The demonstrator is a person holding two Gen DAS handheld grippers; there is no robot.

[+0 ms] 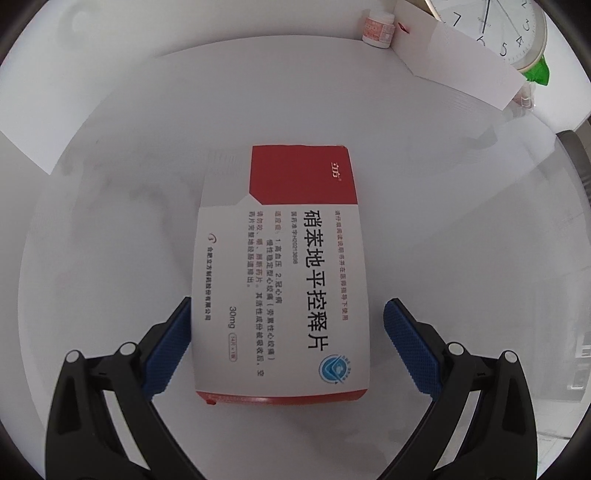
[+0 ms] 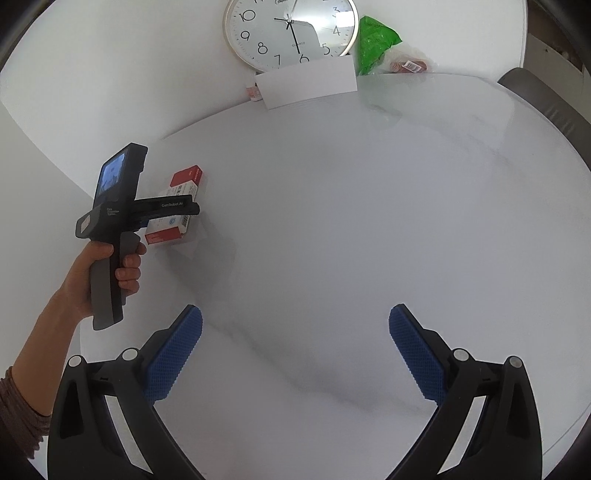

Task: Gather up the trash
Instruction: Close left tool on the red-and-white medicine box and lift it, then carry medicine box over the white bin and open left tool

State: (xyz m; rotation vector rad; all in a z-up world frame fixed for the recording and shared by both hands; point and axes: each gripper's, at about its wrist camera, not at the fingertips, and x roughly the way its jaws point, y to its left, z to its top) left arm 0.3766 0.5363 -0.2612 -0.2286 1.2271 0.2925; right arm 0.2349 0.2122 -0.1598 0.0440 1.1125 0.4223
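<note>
A red and white medicine box point(image 1: 284, 273) lies flat on the white round table point(image 1: 110, 221). My left gripper point(image 1: 286, 314) is open, its blue pads either side of the box's near end; the left pad point(image 1: 173, 343) touches or nearly touches the box, the right pad point(image 1: 406, 343) stands apart. In the right wrist view the box point(image 2: 177, 206) lies at the left, with the hand-held left gripper point(image 2: 192, 210) over it. My right gripper point(image 2: 295, 317) is open and empty above bare table.
At the table's far edge stand a white card point(image 2: 306, 83), a wall clock point(image 2: 291, 33), a small pink-labelled bottle point(image 1: 376, 31), a green bag point(image 2: 373, 44) and a clear wrapper point(image 2: 410, 64). A grey chair back point(image 2: 543, 96) is at the right.
</note>
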